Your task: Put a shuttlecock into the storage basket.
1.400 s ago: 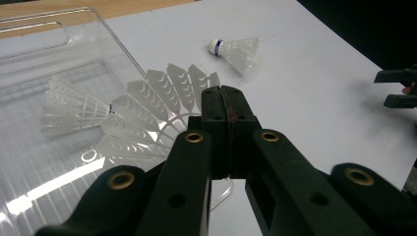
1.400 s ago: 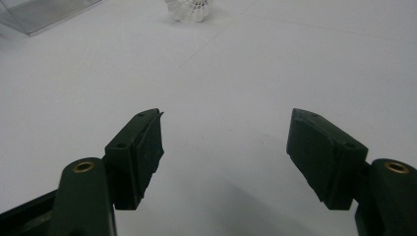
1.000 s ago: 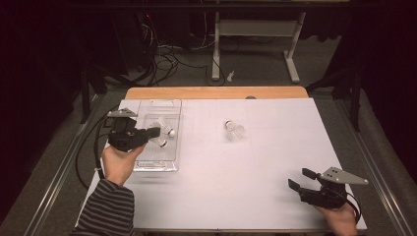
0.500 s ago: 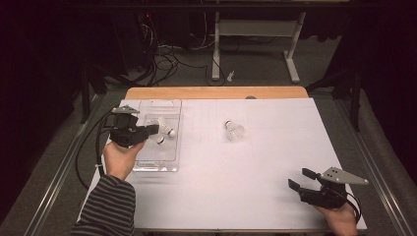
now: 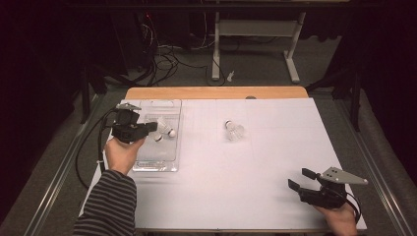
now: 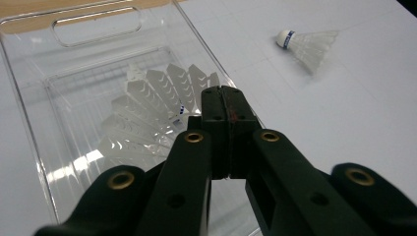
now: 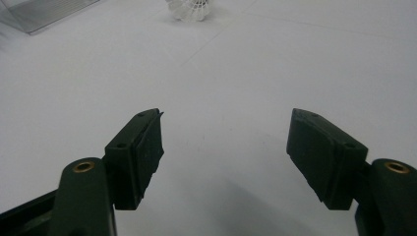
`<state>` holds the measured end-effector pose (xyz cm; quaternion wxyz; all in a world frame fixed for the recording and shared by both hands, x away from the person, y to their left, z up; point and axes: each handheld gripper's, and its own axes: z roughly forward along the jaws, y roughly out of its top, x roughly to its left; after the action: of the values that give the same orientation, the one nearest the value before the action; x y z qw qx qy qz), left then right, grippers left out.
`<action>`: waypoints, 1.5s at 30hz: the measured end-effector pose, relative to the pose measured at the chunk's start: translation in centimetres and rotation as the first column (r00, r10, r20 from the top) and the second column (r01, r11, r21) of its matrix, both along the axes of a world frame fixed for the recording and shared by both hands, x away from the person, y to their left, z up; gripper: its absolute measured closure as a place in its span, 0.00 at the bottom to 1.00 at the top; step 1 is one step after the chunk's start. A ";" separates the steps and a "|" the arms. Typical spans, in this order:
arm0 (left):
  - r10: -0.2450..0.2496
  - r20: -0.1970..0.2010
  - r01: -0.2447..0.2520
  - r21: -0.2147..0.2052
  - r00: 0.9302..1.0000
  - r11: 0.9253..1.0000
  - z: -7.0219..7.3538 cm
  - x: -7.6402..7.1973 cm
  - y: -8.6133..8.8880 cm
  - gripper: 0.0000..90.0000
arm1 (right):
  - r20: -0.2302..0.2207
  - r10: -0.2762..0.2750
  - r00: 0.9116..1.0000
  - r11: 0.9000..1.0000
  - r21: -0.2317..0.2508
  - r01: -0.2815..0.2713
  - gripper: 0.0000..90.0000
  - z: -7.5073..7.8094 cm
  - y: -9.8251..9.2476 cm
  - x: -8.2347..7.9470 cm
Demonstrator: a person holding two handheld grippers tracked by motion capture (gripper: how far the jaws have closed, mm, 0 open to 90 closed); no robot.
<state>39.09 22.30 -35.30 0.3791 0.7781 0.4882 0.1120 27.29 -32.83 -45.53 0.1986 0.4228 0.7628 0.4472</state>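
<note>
My left gripper (image 5: 153, 127) hovers over a clear plastic tray (image 5: 156, 167) at the table's left, jaws shut flat against each other. In the left gripper view its tips (image 6: 226, 96) stand just in front of a white feather shuttlecock (image 6: 147, 113) in the tray (image 6: 29, 123), whose cork end is hidden behind them. I see nothing pinched between them. The high view shows that shuttlecock (image 5: 166, 129) and the cork of a second one (image 5: 158, 138). A third shuttlecock (image 5: 235, 131) (image 6: 307, 43) (image 7: 189, 9) lies on the white sheet mid-table. My right gripper (image 5: 301, 178) (image 7: 223, 132) rests open near the front right corner.
A white sheet (image 5: 275, 147) covers the table, with a wooden strip (image 5: 216, 92) along its far edge. Cables (image 5: 83, 157) trail off the left side. Desk legs (image 5: 292, 59) and wiring stand on the floor beyond.
My left gripper has shifted a little toward the far side of the tray, still shut. The right gripper has stayed where it was.
</note>
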 end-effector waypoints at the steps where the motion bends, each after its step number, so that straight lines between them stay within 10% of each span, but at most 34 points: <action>1: 0.003 -0.002 -0.003 0.002 1.000 1.000 -0.1 0.2 0.0 0.99 | 0.000 0.000 1.000 1.000 0.000 0.000 0.34 0.0 0.0 0.0; 45: 0.044 -0.086 -0.044 0.006 0.995 0.999 -2.8 3.7 -1.6 0.98 | -0.003 0.005 1.000 1.000 0.002 -0.005 0.34 0.0 0.0 0.0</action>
<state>42.76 20.69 -38.09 0.3535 0.7720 0.5210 0.0874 27.31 -32.86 -45.55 0.1957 0.4219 0.7637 0.4477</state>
